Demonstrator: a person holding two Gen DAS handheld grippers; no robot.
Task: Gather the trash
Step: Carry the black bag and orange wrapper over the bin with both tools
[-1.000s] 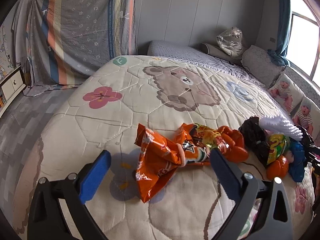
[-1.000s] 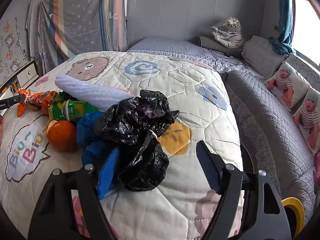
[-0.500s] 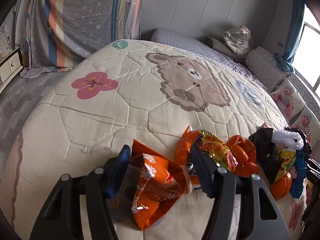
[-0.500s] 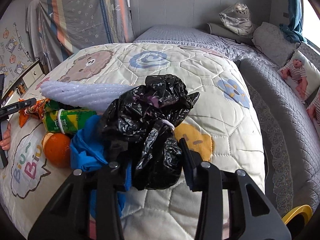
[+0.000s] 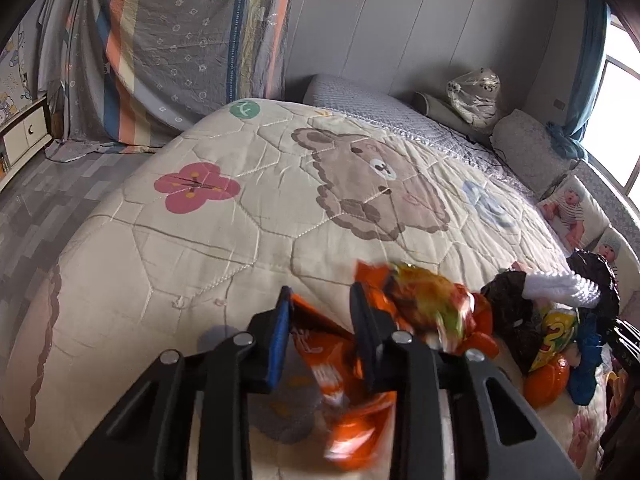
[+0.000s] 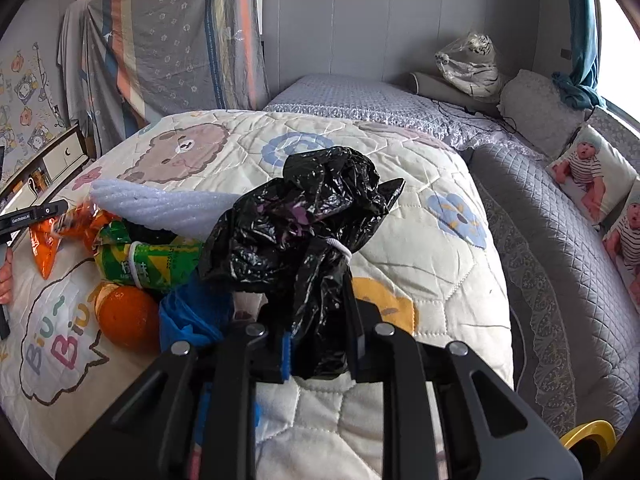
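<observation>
As both tongs close, left tongs (image 5: 320, 320) pinch the crinkled orange foil snack wrapper (image 5: 340, 364), right tongs (image 6: 318, 344) the crumpled black plastic bag (image 6: 304, 232); next, presumably, lift both clear of the quilted bed (image 6: 440, 280).

The right tool (image 6: 318, 344) is seen closing on a black plastic bag (image 6: 304, 220), which is pinched between its pads above the quilted bed (image 6: 432, 288). An orange (image 6: 128, 316) and a green packet (image 6: 152, 264) are seen left.

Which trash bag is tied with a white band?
The black plastic bag between the right tool's closing jaws. A white band cinches its neck; the blue bag beside it shows none.
</observation>
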